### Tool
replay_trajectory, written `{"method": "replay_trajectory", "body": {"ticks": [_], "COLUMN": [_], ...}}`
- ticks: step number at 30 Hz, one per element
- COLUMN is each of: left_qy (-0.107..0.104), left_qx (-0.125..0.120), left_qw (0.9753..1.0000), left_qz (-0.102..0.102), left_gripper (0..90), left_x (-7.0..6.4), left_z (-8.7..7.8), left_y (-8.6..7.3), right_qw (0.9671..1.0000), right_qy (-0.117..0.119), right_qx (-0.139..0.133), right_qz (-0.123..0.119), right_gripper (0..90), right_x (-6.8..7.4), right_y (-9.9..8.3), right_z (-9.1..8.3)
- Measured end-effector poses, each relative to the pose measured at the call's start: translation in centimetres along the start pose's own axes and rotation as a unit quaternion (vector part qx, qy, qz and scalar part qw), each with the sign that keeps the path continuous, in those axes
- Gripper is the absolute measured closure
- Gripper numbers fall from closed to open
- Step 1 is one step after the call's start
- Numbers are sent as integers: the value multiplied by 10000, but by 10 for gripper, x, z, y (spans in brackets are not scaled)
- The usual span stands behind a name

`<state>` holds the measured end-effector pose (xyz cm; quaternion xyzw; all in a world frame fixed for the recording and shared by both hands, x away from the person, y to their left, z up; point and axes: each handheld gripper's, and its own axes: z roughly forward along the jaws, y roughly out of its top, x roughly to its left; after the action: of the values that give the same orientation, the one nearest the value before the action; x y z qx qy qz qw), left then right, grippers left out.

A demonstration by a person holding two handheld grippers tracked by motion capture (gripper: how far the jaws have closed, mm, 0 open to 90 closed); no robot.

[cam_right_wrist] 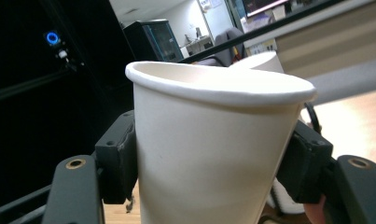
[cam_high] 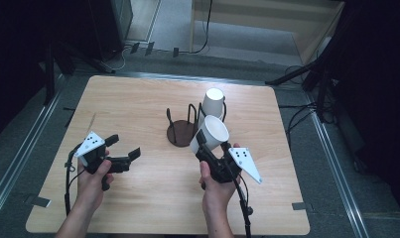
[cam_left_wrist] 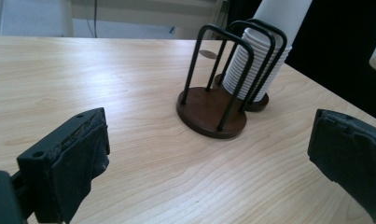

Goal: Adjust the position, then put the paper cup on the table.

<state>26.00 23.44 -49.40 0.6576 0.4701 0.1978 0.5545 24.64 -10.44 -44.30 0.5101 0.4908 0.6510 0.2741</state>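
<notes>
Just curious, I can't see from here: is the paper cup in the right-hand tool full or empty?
Empty. The high view looks into the paper cup, tilted in the right tool: bare white inside, no liquid.

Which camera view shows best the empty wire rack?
The left gripper view: the empty rack stands whole there, its brown base and black hoops plain, beside the cup stack. The high view shows it smaller, partly behind the held cup. In the right gripper view that cup blocks it.
</notes>
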Motion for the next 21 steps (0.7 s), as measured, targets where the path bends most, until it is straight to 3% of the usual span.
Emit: {"method": "replay_trajectory", "body": {"ticks": [6,16,21], "left_qy": [92,315,473], "left_qx": [-38,16,-61], "left_qw": [9998,9995,9988], "left_qz": [-145,-93,-73], "left_gripper": [0,0,0], "left_x": [10,22,32], "left_z": [-4,-9,-13], "left_y": [0,-3,-6], "right_qw": [9976,9918,9901], "right_qy": [-50,-295,-330], "right_qx": [-240,-330,-385], "right_qz": [-644,-1200,-1307], "right_gripper": [311,310,310], "right_x": [-3,-13,-20], "right_y": [5,17,20], "right_z": [1,3,4]}}
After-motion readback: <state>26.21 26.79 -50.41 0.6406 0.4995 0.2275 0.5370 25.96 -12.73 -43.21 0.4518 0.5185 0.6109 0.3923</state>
